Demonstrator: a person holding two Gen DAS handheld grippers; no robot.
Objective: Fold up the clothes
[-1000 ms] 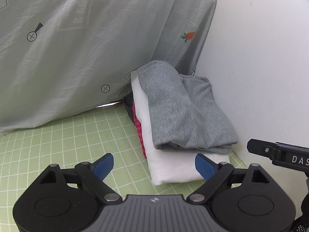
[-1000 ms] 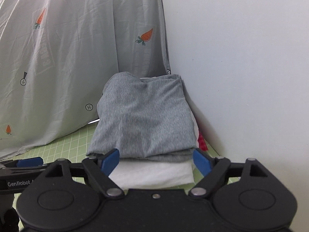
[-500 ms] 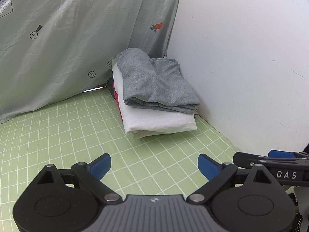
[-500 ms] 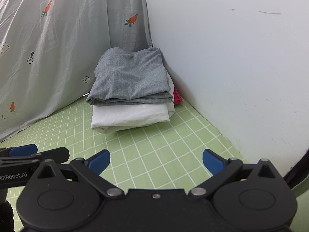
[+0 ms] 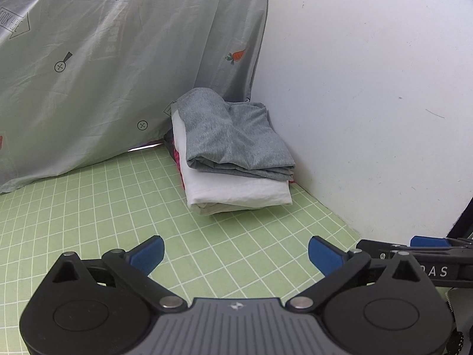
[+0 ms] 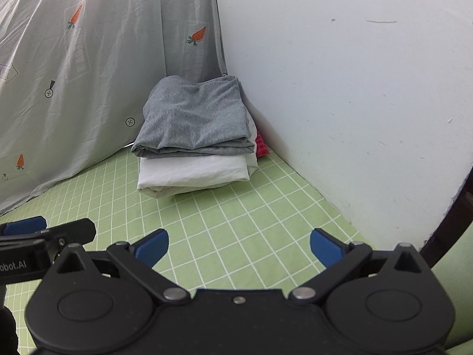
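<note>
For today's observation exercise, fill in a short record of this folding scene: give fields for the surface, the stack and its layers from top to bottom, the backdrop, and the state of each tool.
surface: green gridded mat
stack place: far corner of the mat, between the hanging sheet and the white wall
top layer: folded grey garment
middle layer: folded white garment
bottom layer: red-pink item, mostly hidden
backdrop: grey carrot-print sheet
left tool: open, nothing between its jaws, short of the stack
right tool: open, nothing between its jaws, short of the stack

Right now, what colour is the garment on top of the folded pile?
Heathered grey. The top garment shows best in the right wrist view, lying on a white one.
</note>
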